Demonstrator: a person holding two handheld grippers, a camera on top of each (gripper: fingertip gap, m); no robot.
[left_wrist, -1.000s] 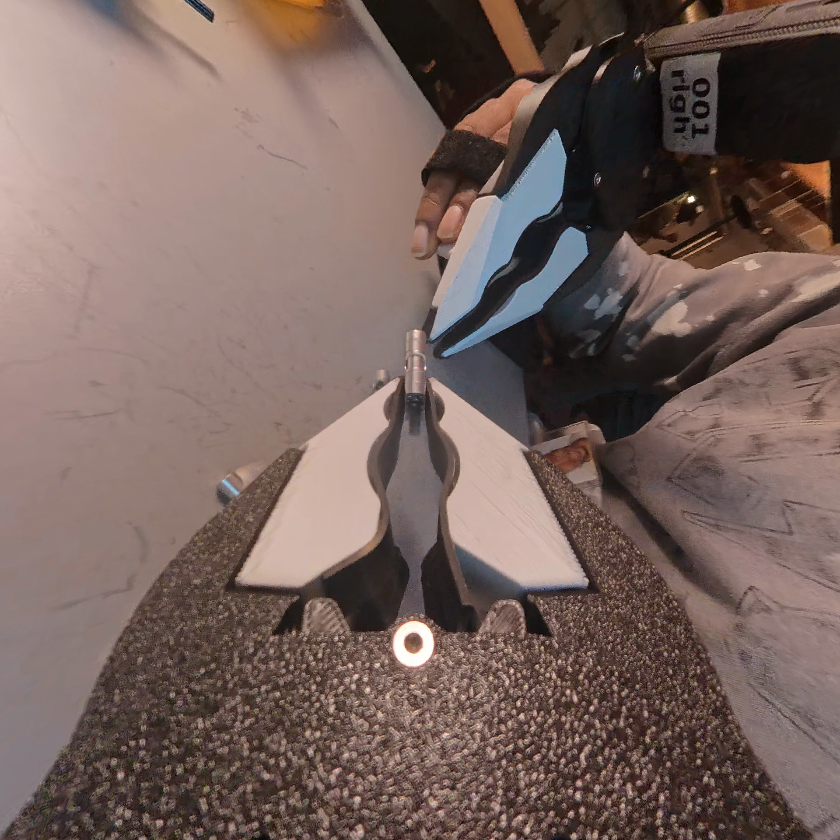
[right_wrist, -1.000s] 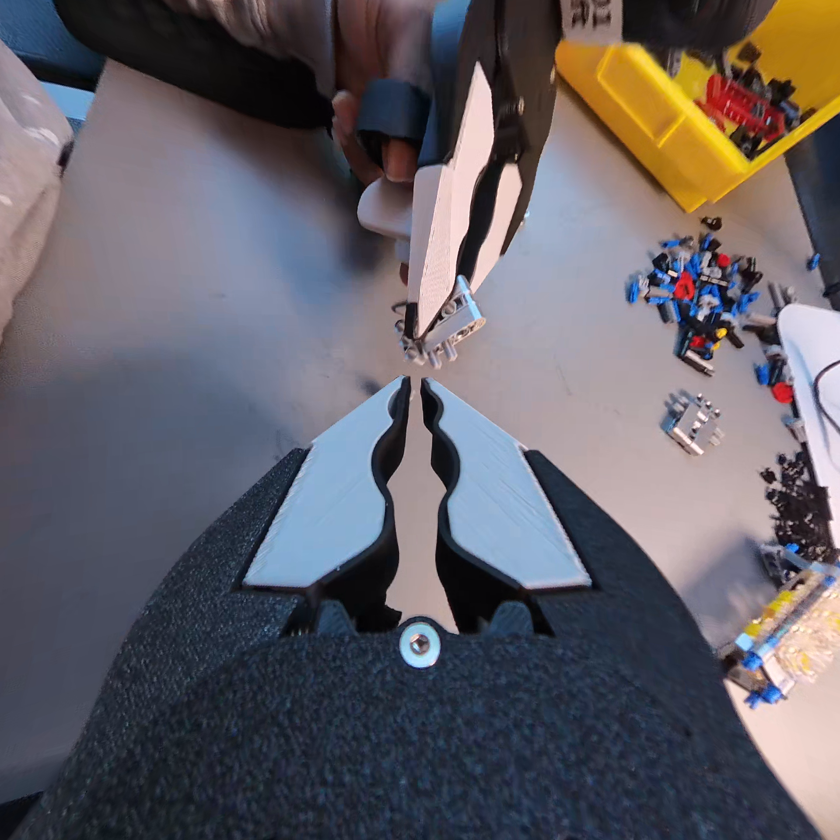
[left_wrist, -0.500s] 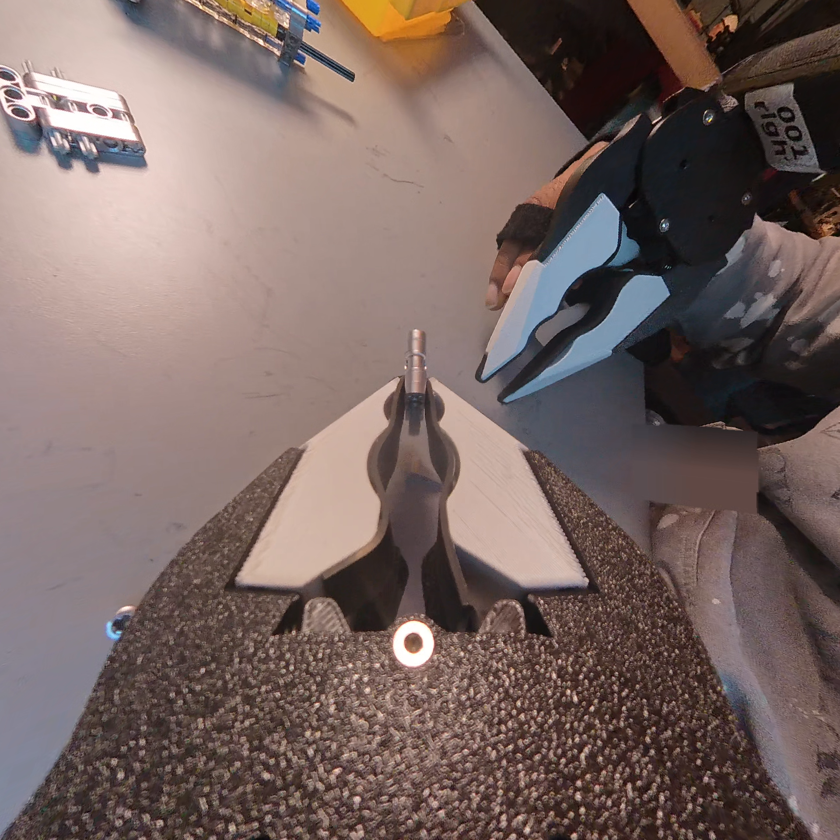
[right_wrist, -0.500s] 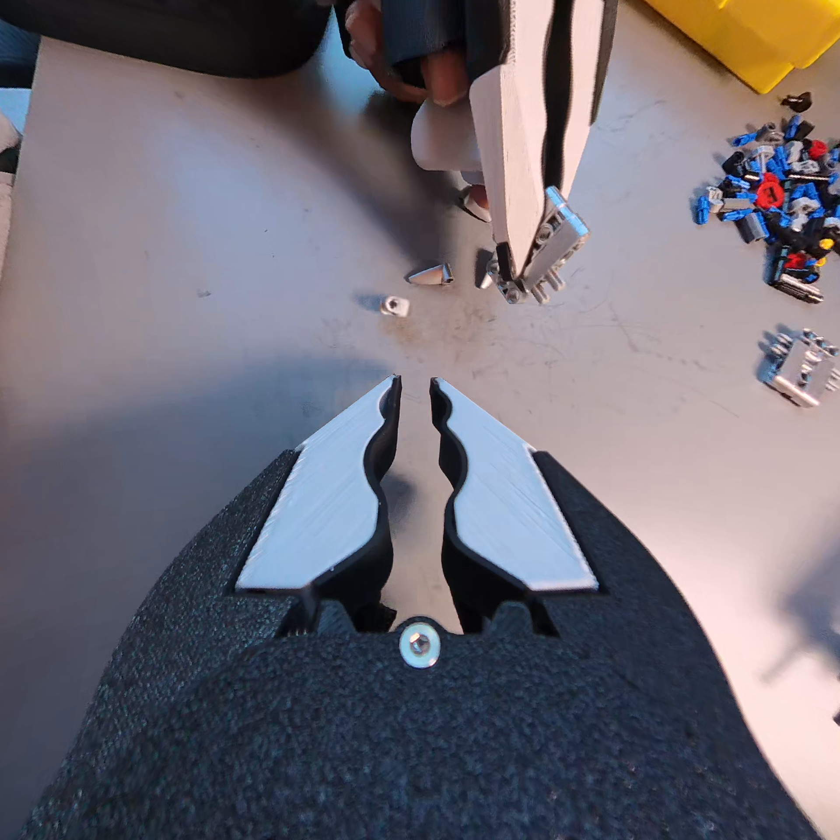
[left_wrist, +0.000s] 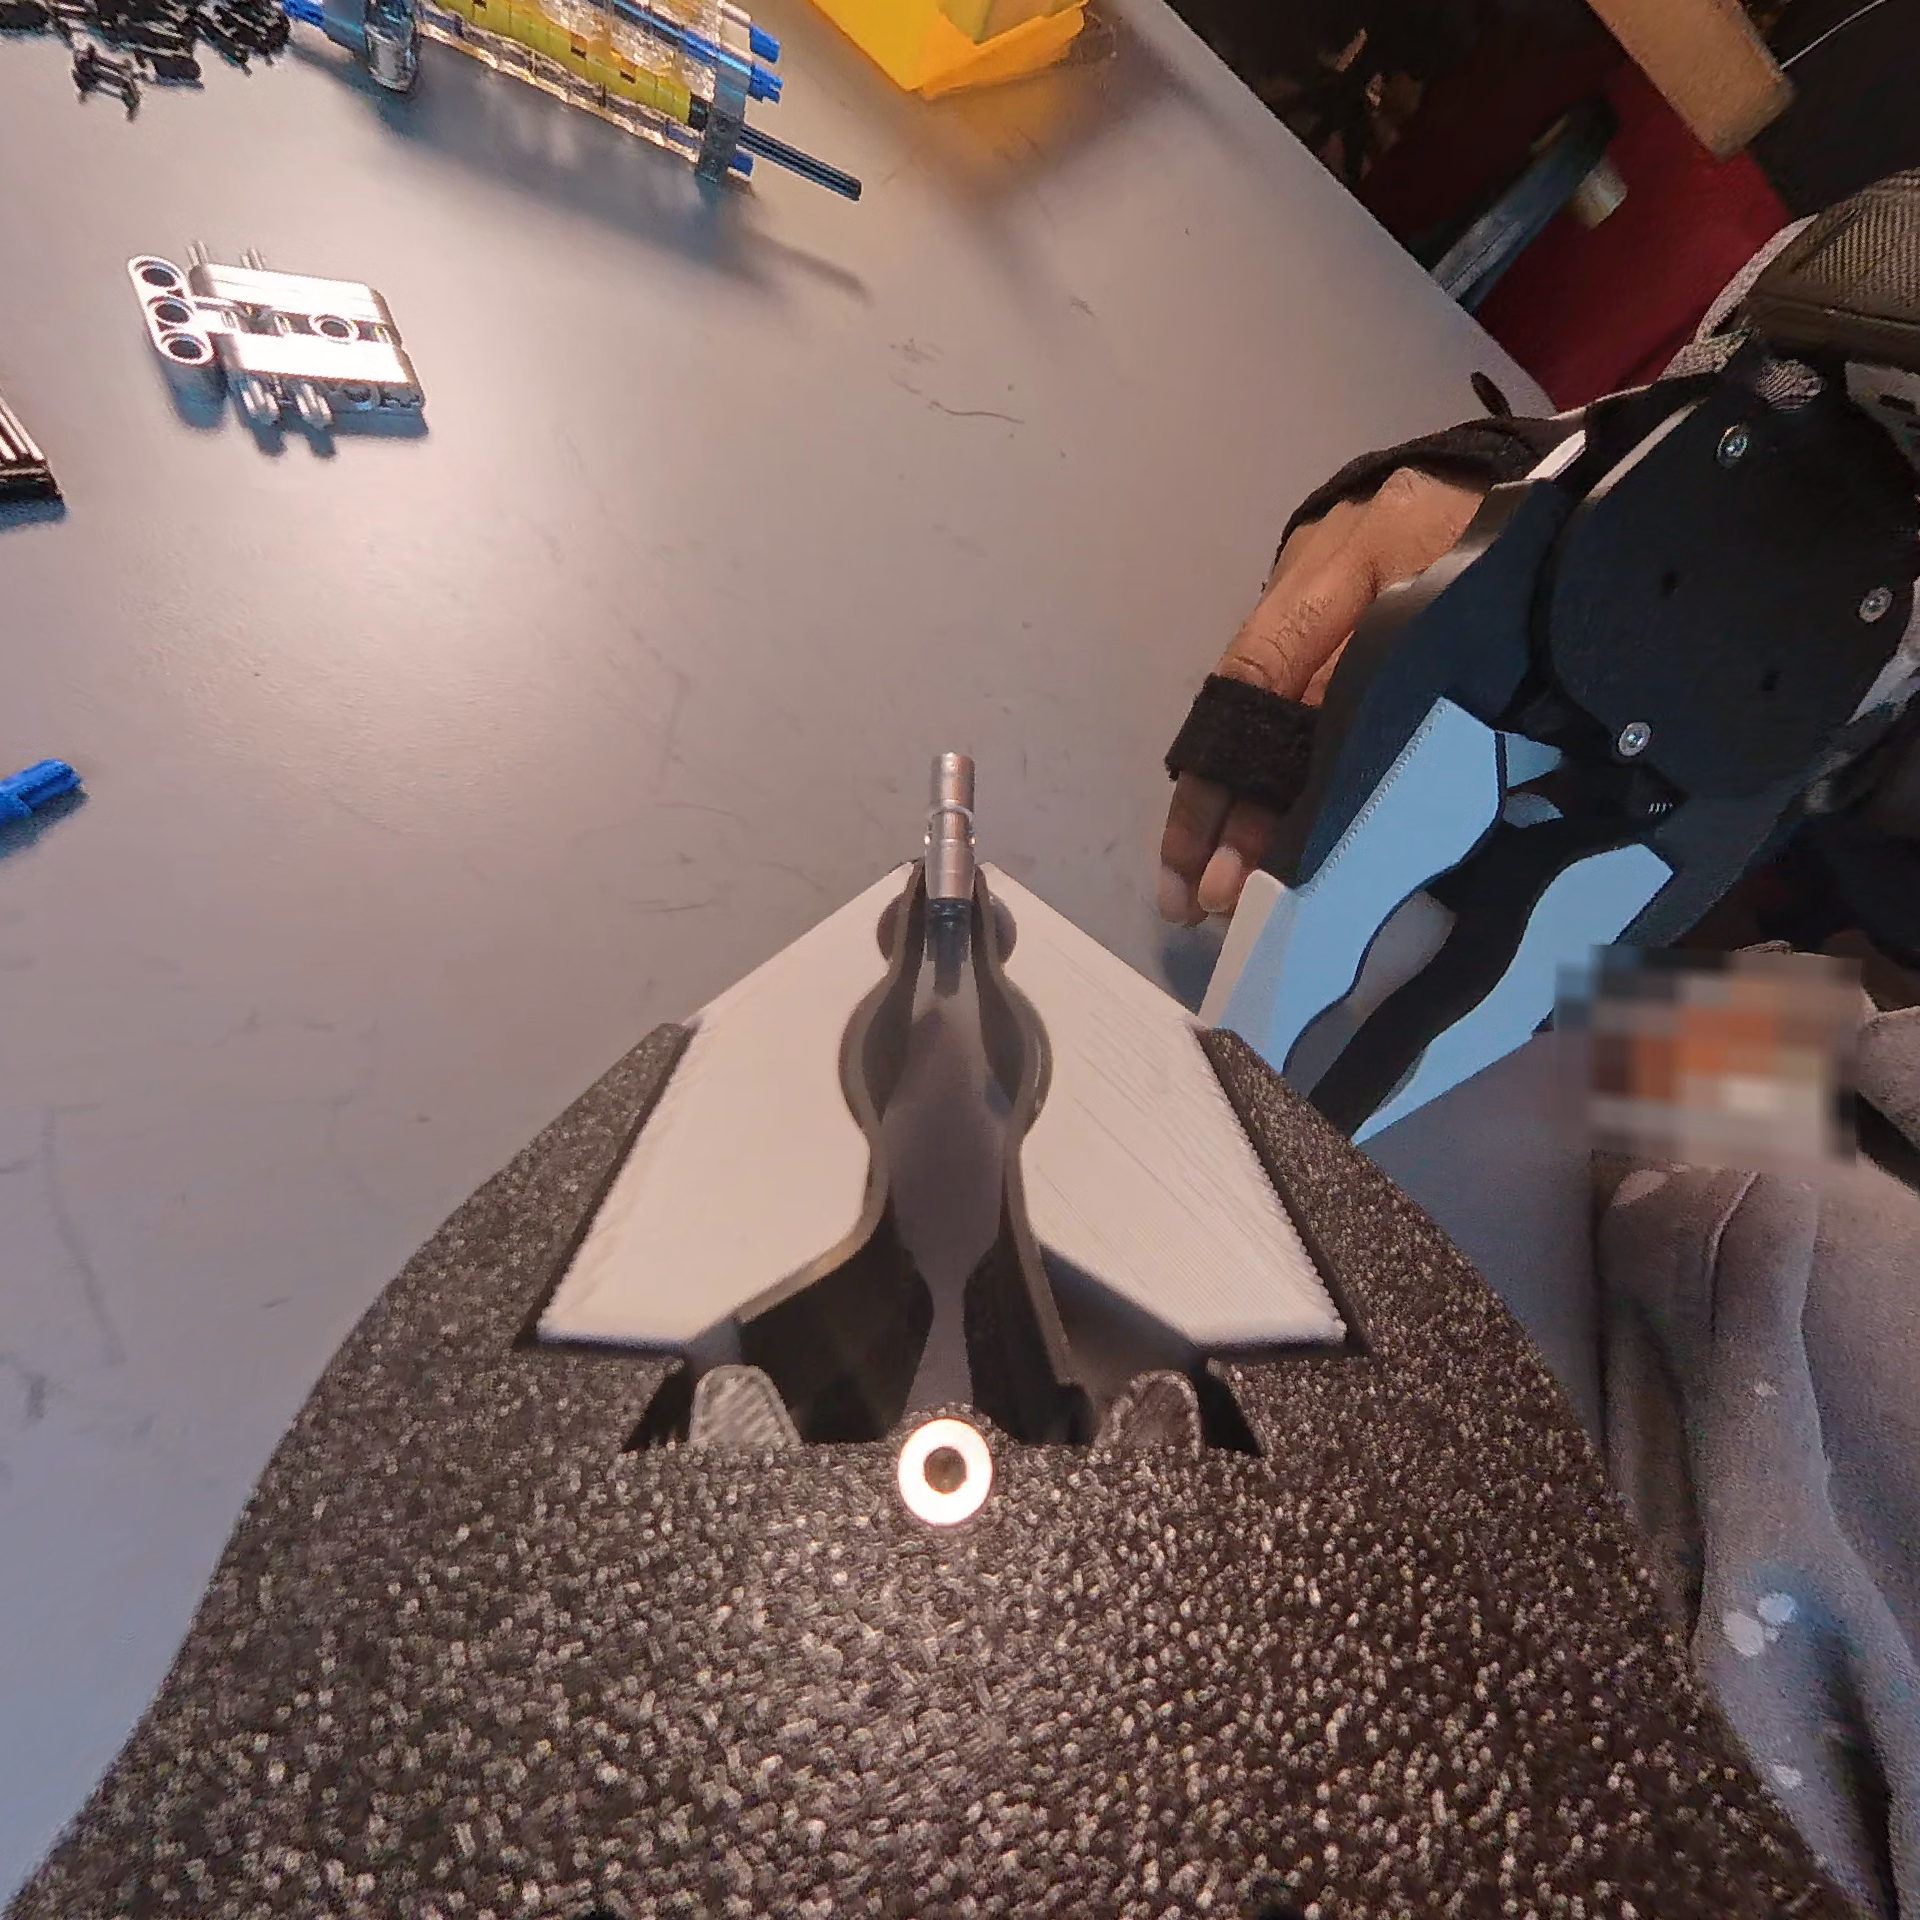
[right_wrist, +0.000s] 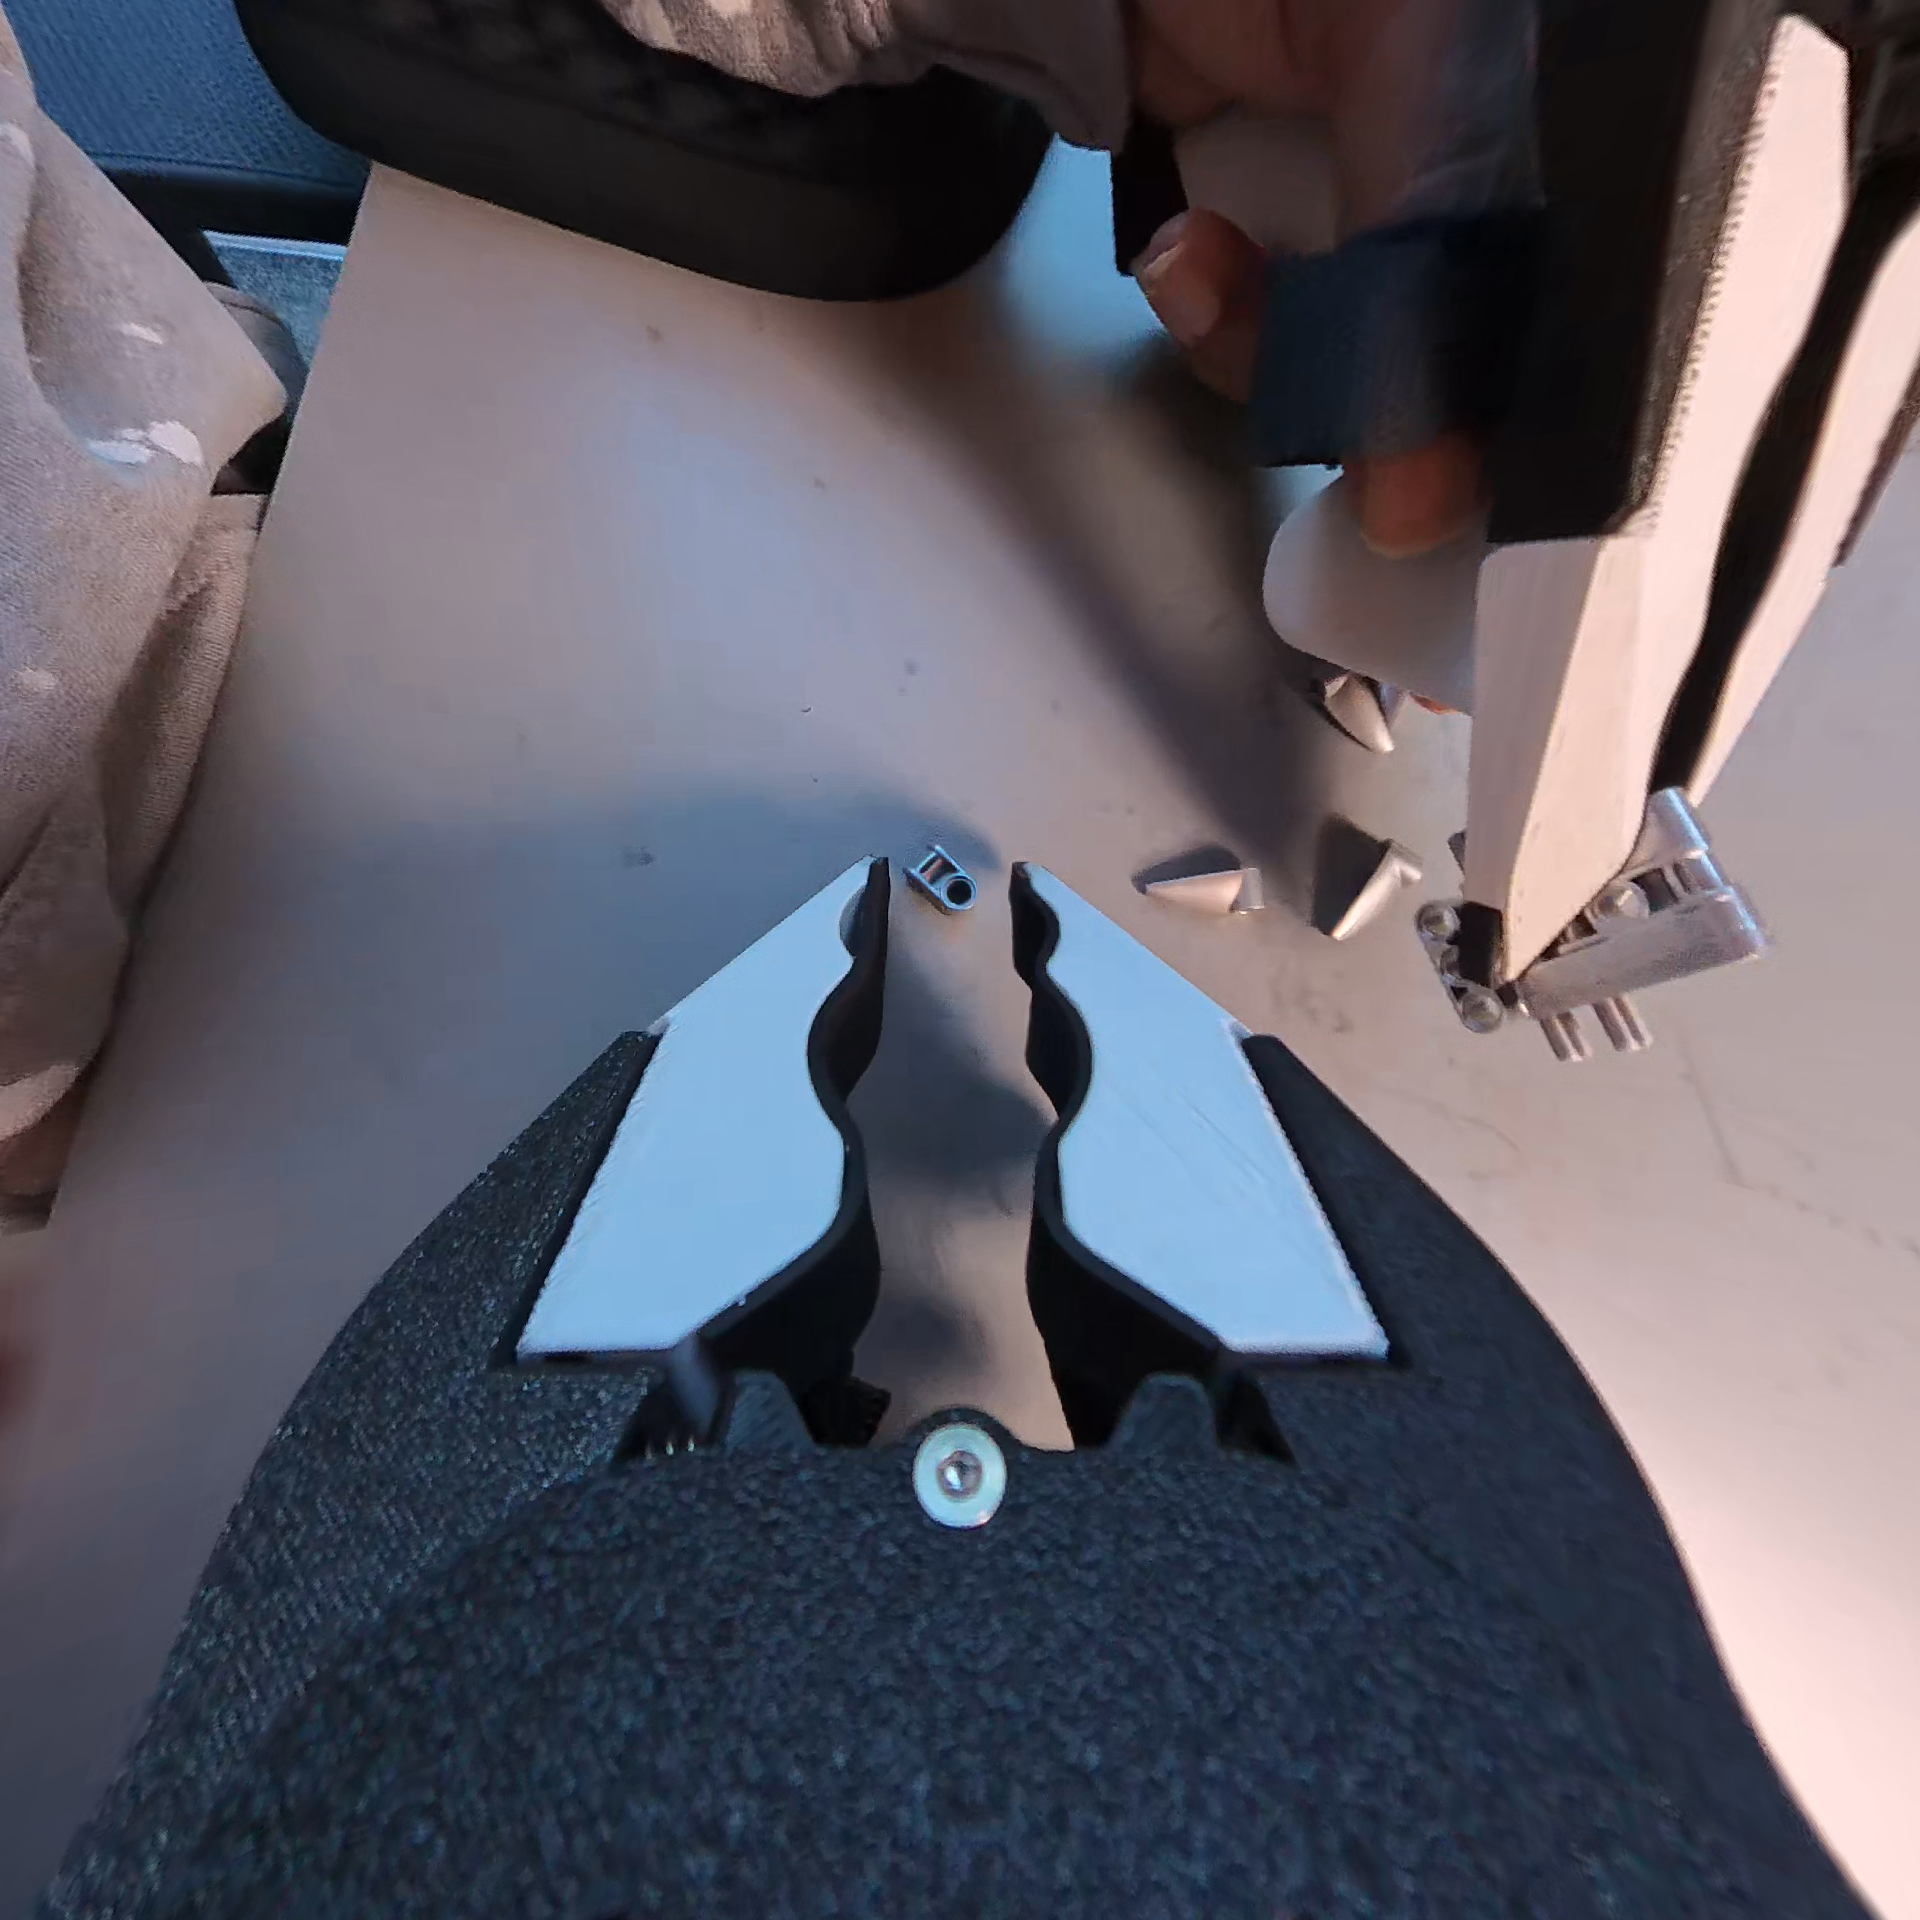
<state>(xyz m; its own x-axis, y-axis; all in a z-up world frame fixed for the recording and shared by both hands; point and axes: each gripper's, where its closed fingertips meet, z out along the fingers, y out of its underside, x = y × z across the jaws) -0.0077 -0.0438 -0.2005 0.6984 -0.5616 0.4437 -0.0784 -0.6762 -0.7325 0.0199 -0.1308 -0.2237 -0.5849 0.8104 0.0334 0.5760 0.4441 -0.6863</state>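
A grey brick assembly (left_wrist: 951, 826) juts from the left gripper (left_wrist: 951, 883), whose jaws clamp it above the grey table (left_wrist: 623, 623). In the right wrist view, the right gripper (right_wrist: 948, 883) (jaws parted) flanks a tiny grey connector (right_wrist: 943, 881); cone pieces (right_wrist: 1205, 883) lie nearby.

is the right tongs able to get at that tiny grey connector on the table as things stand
Probably yes. The right tongs stand open with the small grey connector lying right between the fingertips, nothing between them. The grey cone pieces lie off to the side, and the left tongs hold their grey assembly farther over.
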